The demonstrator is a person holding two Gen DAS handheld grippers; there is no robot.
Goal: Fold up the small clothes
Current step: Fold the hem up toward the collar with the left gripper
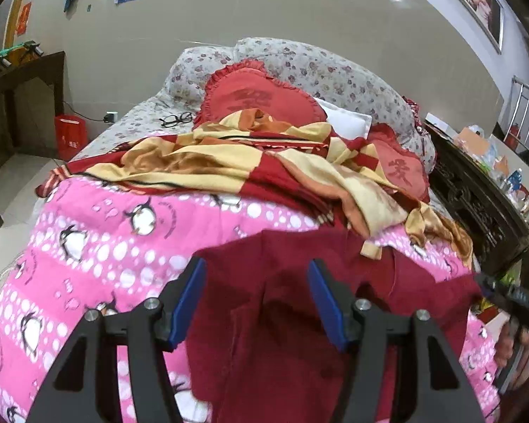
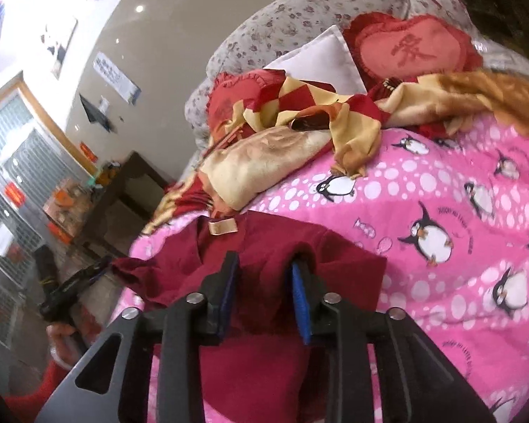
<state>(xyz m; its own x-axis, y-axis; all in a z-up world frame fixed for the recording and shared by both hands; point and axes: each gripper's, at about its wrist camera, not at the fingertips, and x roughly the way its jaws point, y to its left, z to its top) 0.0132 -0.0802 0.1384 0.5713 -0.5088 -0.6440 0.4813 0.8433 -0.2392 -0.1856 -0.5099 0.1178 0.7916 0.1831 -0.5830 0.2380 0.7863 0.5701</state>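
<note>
1. Pink penguin-print quilt point(image 1: 98, 246) covers the bed, and on its near end lies the dark red garment point(image 1: 282, 317), spread partly flat with folds and a raised edge.
2. Left tool point(image 1: 256, 275): the jaws stand well apart over the garment, blue pads clear of the cloth on both sides; nothing is held.
3. Right tool point(image 2: 264, 268): the jaws stand partly open with a ridge of the garment point(image 2: 264, 370) bunched up between them; the cloth lies against the right pad, but I cannot tell whether either pad presses on it.
4. Only the right wrist view shows a beige label point(image 2: 223, 227) at the garment's neckline; its writing is too small to read. It also shows the other tool's dark body point(image 2: 70, 285) at the left, held by a hand point(image 2: 61, 331).
5. Beyond the garment lies a crumpled red-and-yellow checked blanket point(image 1: 229, 162), then red heart-shaped cushions point(image 1: 261, 95) each bearing a stitched character, and a white pillow point(image 1: 345, 120).
6. Only the left wrist view shows a pair of glasses point(image 1: 176, 119) on the floral sheet, a red bag point(image 1: 70, 135) on the floor and a cluttered dark side cabinet point(image 1: 476, 197) at the right.
</note>
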